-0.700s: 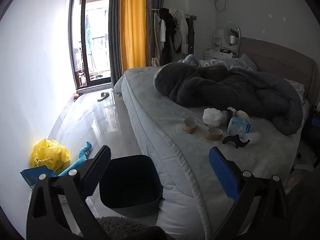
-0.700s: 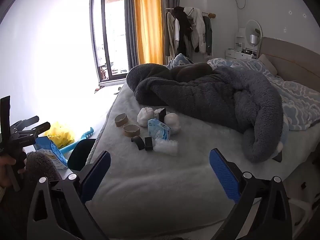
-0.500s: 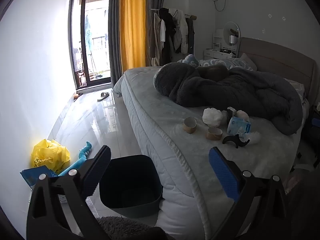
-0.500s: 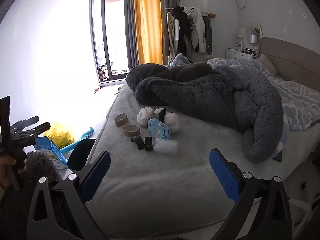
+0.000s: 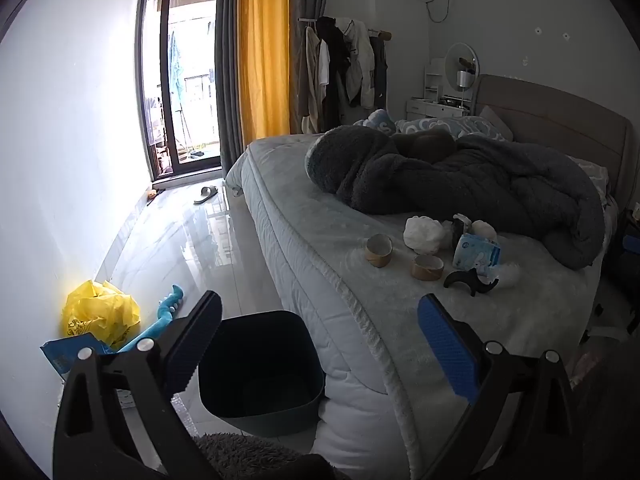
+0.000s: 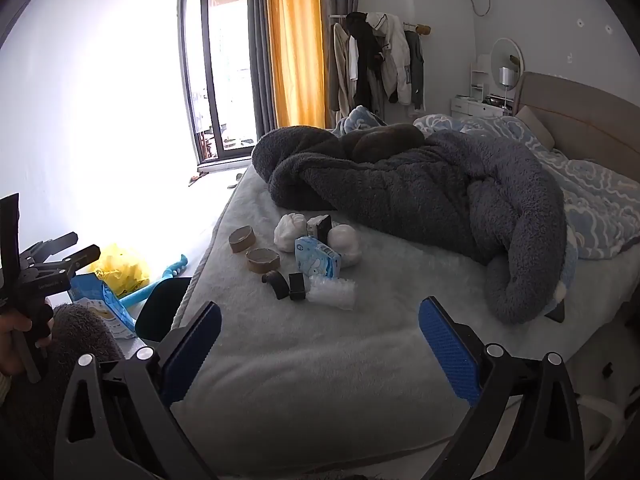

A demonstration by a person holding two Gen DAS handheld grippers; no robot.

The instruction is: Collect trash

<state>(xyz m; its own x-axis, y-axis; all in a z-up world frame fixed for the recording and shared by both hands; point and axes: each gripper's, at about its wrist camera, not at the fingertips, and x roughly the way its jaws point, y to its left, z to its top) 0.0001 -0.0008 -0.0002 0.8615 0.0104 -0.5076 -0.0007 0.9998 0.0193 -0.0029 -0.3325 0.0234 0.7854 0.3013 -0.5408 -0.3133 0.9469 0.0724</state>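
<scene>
A heap of trash lies on the grey bed [image 6: 320, 360]: two cardboard tape cores [image 6: 242, 239] [image 6: 263, 259], white crumpled paper [image 6: 291, 231], a blue tissue pack [image 6: 317, 262], black clips [image 6: 285, 285] and clear bubble wrap [image 6: 333, 294]. The same heap shows in the left wrist view, with a tape core [image 5: 378, 250] and the tissue pack [image 5: 476, 254]. A dark bin [image 5: 260, 368] stands on the floor beside the bed. My left gripper [image 5: 320, 344] hangs open above the bin's edge, empty. My right gripper [image 6: 320, 344] is open over the bed's near end, short of the trash.
A rumpled dark fleece blanket [image 6: 420, 196] covers the far half of the bed. On the floor by the wall lie a yellow bag [image 5: 100, 314], a blue toy [image 5: 164, 316] and a blue packet [image 5: 66, 354]. A hand holding the left gripper [image 6: 36, 276] shows at the right view's left edge.
</scene>
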